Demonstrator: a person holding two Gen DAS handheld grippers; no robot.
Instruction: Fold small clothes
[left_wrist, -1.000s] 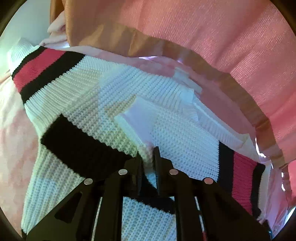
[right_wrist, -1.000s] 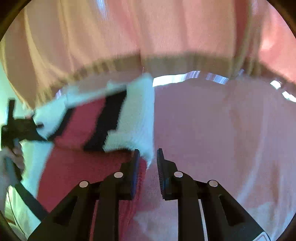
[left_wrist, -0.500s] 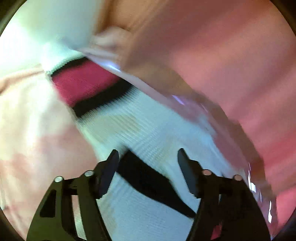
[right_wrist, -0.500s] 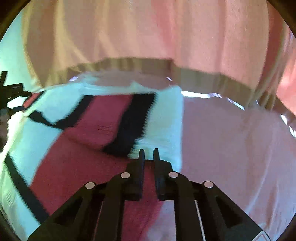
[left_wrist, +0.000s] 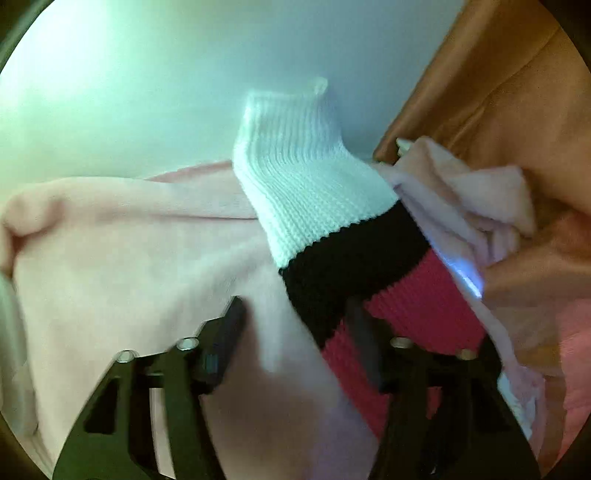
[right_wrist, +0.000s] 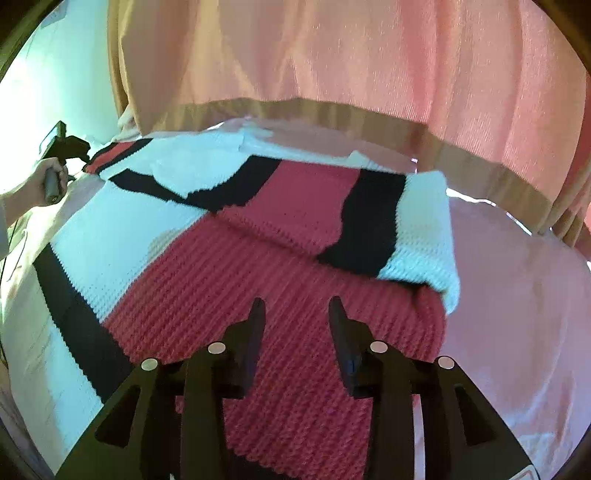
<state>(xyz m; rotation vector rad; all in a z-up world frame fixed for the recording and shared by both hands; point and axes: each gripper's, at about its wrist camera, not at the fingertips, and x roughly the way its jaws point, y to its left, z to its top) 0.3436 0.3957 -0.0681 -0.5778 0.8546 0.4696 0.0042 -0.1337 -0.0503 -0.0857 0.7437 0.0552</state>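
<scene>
Both tongs are spread and hold nothing: the right tongs (right_wrist: 297, 314) hover over the red hem of the one knitted sweater (right_wrist: 280, 229), spread flat on the pink sheet (right_wrist: 517, 314). The left tongs (left_wrist: 295, 325) straddle its one far striped sleeve (left_wrist: 332, 229). That cuff should be pinched squarely and folded inward, without dragging. Two tongs, one sleeve folded over.

the left wrist view looks close along its fingers at the sweater's sleeve cuff (left_wrist: 295, 177) and pale wall. the right wrist view looks low across the sweater (right_wrist: 229, 266) toward pink curtains (right_wrist: 351, 55). both share the sweater.
</scene>
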